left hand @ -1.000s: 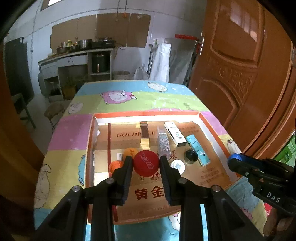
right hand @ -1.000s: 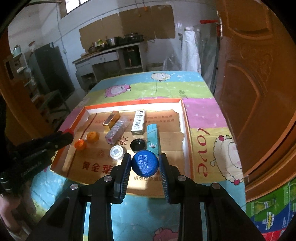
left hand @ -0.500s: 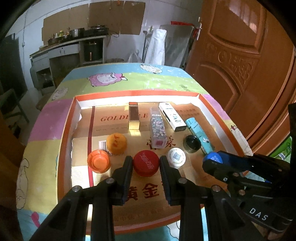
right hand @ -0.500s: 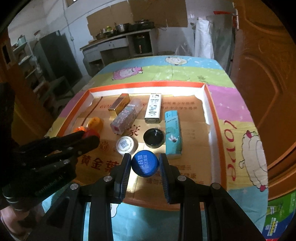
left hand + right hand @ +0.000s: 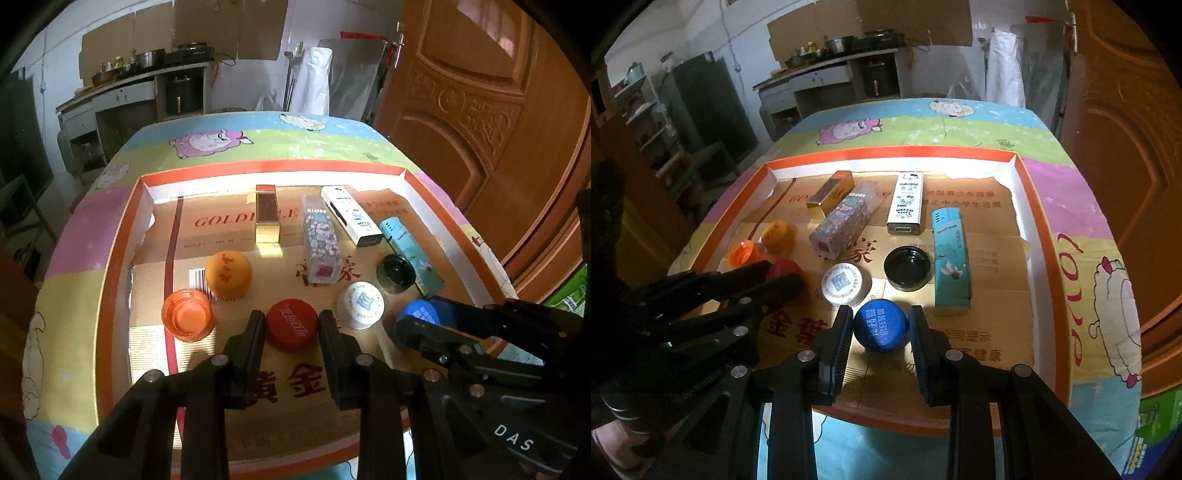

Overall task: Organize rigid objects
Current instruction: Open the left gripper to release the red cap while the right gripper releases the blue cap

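Observation:
My left gripper is shut on a red bottle cap, held low over the cardboard floor of an orange-rimmed tray. My right gripper is shut on a blue bottle cap close beside it; it also shows in the left wrist view as the right gripper. In the tray lie an orange cap, a yellow-orange cap, a white cap and a black cap. Behind them lie a gold box, a patterned box, a white box and a teal box.
The tray sits on a table with a bright cartoon-sheep cloth. A brown wooden door stands close on the right. A kitchen counter with pots is at the far wall. A person's hand shows at the lower left.
Both grippers have come down toward the tray floor, each still holding its cap. The tray and its objects now look larger and closer, and the right gripper sits nearer the left one.

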{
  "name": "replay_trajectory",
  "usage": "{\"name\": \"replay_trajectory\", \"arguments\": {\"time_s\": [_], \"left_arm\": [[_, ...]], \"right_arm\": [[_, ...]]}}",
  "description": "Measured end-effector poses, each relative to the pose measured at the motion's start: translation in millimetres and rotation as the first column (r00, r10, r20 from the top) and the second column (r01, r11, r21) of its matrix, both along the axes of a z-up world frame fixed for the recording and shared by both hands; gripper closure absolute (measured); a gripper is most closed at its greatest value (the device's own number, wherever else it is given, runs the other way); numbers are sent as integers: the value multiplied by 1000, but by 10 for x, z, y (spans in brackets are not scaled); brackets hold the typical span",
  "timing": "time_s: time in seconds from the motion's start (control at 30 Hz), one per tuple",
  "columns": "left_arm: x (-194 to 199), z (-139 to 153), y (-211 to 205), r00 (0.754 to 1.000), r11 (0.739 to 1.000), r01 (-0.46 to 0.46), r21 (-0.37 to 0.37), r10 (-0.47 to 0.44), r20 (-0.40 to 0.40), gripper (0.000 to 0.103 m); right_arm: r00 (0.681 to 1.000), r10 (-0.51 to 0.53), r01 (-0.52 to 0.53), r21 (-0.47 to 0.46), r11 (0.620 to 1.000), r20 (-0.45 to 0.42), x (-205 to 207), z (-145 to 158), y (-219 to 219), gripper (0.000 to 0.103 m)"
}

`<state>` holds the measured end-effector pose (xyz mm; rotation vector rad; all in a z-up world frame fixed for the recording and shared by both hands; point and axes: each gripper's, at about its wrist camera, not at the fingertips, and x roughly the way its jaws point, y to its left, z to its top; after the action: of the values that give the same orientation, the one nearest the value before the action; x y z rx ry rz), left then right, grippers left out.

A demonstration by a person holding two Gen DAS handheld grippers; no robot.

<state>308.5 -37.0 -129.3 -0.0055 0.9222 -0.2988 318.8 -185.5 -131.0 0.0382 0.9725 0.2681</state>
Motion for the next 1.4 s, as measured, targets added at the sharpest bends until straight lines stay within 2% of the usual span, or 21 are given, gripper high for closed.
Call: {"name": "replay_trajectory", "arguments": {"time_s": [0.7, 0.83, 1.03, 1.4], "left_arm": [[8, -34, 13, 1000, 1000, 3, -9, -3, 12, 72], [6, -28, 21, 1000, 1000, -7, -4, 7, 17, 61], [-1, -17, 39, 1000, 1000, -9, -9, 9, 19, 55], [-32, 17, 43, 1000, 1000, -9, -11, 9, 28, 54]], "right_arm": [[1000, 10, -10, -18, 1000, -7, 14, -88, 46, 71], [1000, 8, -8, -13, 1000, -6, 9, -78, 34, 67], [1000, -9, 9, -5, 1000, -4, 0, -63, -4, 64], [999, -30, 30, -1, 1000, 12, -55, -15, -50, 63]]}}
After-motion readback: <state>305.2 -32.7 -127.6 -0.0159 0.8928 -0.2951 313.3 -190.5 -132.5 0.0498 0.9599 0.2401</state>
